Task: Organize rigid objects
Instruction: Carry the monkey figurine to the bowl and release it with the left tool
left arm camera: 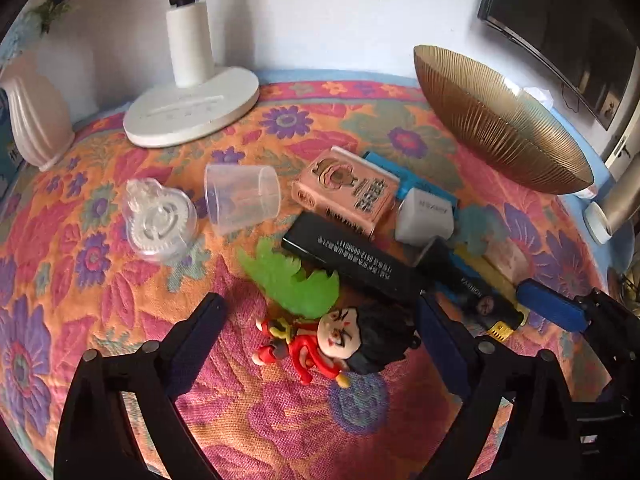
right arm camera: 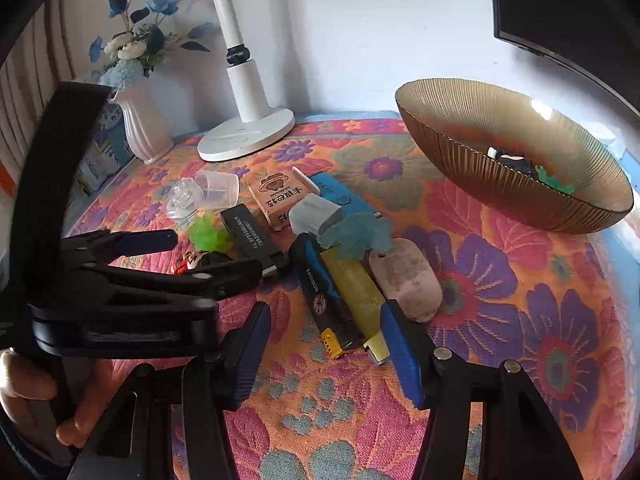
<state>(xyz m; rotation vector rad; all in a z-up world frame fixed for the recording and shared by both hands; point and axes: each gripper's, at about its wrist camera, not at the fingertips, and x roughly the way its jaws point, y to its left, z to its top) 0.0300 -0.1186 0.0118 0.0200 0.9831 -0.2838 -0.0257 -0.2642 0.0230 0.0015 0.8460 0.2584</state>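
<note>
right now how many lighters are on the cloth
2, side by side in front of the right gripper: the black-and-blue lighter on the left, the yellow lighter touching its right side. Others may hide in the pile.

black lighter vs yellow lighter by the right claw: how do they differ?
Colour: the black lighter is black with a blue streak and "FASHION" lettering; the yellow lighter is plain olive-yellow.
Near end: the black lighter ends in a yellow perforated cap, the yellow lighter in a gold metal tip.
Position: the yellow lighter lies nearer the pink stone.
Shared: both lie flat, side by side, between the open right claw's fingers.
</note>
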